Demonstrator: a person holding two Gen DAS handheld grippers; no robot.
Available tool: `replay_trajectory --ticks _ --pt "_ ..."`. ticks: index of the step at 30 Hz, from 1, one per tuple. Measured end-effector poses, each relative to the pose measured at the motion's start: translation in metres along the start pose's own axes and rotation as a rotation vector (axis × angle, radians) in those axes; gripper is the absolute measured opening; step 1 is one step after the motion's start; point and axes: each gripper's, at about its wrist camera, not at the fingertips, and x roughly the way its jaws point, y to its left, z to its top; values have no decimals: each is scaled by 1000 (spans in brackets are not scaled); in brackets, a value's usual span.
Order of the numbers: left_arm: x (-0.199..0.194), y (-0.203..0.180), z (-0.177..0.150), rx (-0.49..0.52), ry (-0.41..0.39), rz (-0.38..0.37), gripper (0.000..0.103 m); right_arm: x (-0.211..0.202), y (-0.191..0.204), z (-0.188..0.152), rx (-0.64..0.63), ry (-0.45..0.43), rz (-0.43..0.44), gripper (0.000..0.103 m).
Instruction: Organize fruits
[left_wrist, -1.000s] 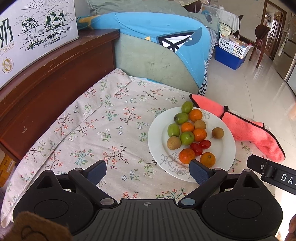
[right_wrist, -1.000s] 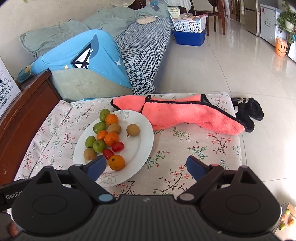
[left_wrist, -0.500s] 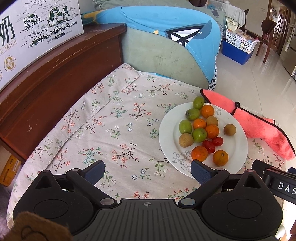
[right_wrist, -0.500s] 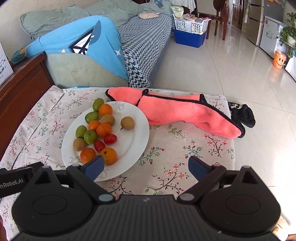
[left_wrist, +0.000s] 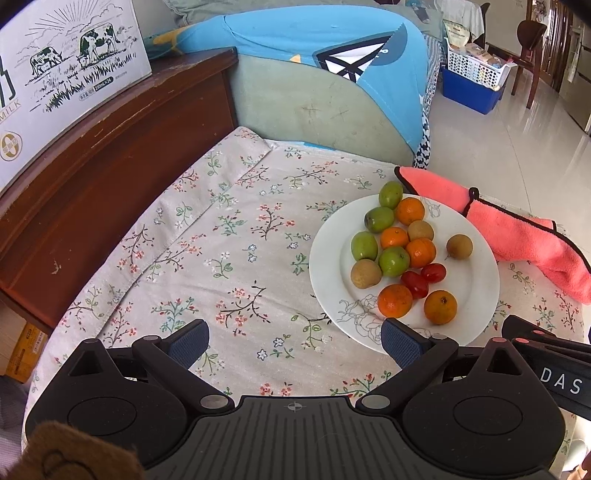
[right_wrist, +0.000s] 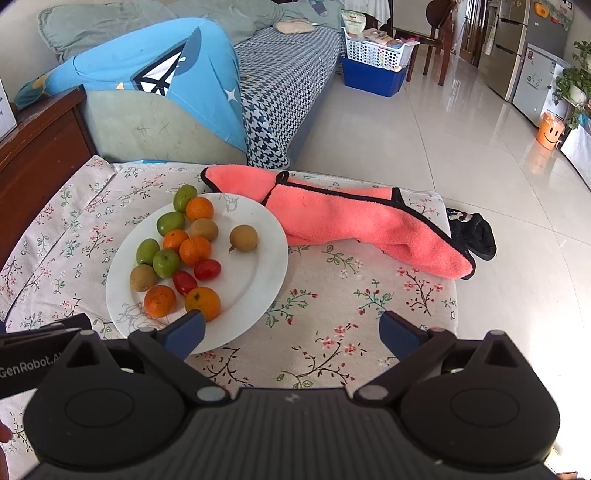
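Right now the left gripper (left_wrist: 293, 341) sits at the bottom of its frame with jaws spread wide, nothing between them; floral cloth (left_wrist: 236, 236) shows in the gap. Its right fingertip pad overlaps the near rim of the white plate (left_wrist: 476, 314) in the lower right of that view. The right gripper (right_wrist: 291, 328) is likewise spread wide and empty at the bottom of its frame, its left pad overlapping the plate's near edge just beside an orange (right_wrist: 202, 303).

All the fruit lies on the plate, center-left in the right wrist view: 5 small oranges, 4 green fruits (right_wrist: 166, 263), 2 cherry tomatoes (right_wrist: 207, 269) touching each other, and 3 brown round fruits. 1 brown fruit (right_wrist: 243, 238) sits apart from the cluster toward the plate's middle. A pink towel (right_wrist: 354, 225) lies just behind the plate, upper right of it.

Handling, as judgement: every piece is small, light and round, so it likely rolls if nudged. Oranges look firm with grippy peel; take them across the widest part. Tomatoes look smooth, thin-skinned and easy to crush; close gently. Green fruits look hard and glossy, possibly slippery. The lone brown fruit offers the cleanest access; the packed ones leave little room for a finger beside neighbours. The plate looks stiff, breakable and smooth, so it could slide on the cloth.

Whether this pile is sorted or awaiting sorting, I cannot tell.
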Motion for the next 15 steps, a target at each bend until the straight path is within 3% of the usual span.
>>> replay_trajectory --ticks 15 --pt "6 -8 1 8 13 16 100 4 0 1 -9 -13 -49 100"
